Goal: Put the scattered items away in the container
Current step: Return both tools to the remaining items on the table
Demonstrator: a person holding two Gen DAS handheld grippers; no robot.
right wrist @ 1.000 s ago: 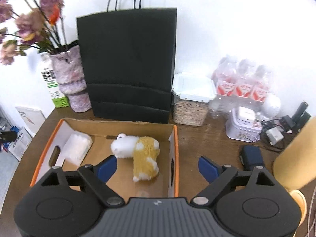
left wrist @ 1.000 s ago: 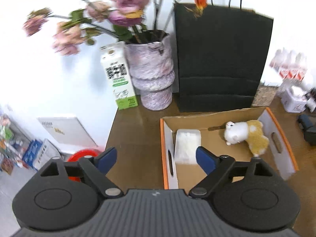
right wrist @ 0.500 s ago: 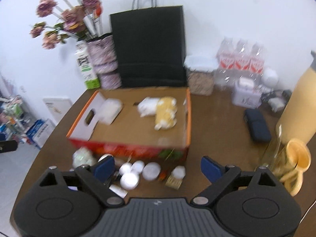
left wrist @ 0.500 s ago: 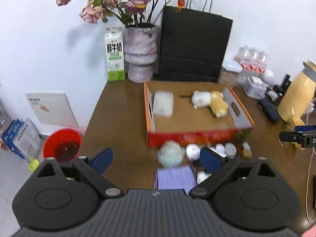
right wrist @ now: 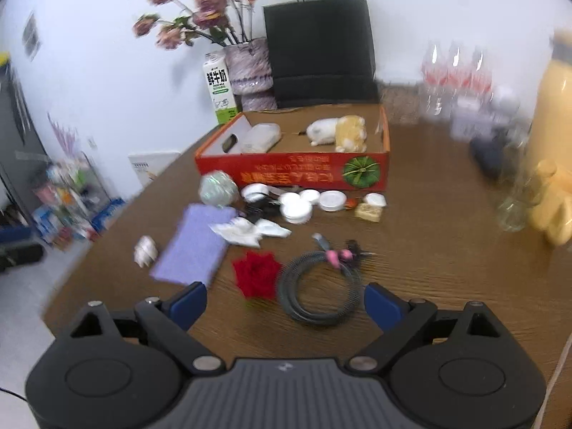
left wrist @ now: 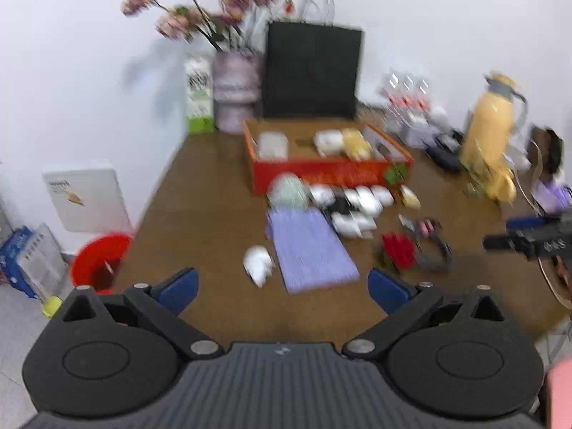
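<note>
The left gripper (left wrist: 282, 287) points down at the brown table (left wrist: 214, 221); its jaws are opening, stand wide, and have nothing between them. The right gripper (right wrist: 284, 302) likewise has wide jaws that grip nothing; a coiled black cable (right wrist: 320, 289) and a red flower-like item (right wrist: 256, 274) lie on the table beyond the gap, not touched by the blue pads (right wrist: 188, 304).

The container, an orange cardboard box (right wrist: 296, 175), sits at 12 o'clock from the right gripper, well apart. It holds a white-and-tan plush toy (right wrist: 338, 132) and a clear plastic packet (right wrist: 261, 137).

Scattered items lie between the box and the grippers:
- a lilac cloth (right wrist: 196, 250) at 10 o'clock of the right gripper
- a small white crumpled item (right wrist: 146, 250) just beside the cloth, at its 9 o'clock
- a pale green ball (right wrist: 218, 189) near the front wall of the box
- several white round lids (right wrist: 307, 202) just beside the box front
- a small tan block (right wrist: 368, 211) at 3 o'clock of the lids
- white wrappers (right wrist: 250, 230) touching the cloth edge

Behind the box stand a black paper bag (right wrist: 320, 46), a vase of pink flowers (right wrist: 250, 68) and a milk carton (right wrist: 218, 87). A yellow jug (left wrist: 489, 136) stands at 2 o'clock in the left view; this view is blurred
</note>
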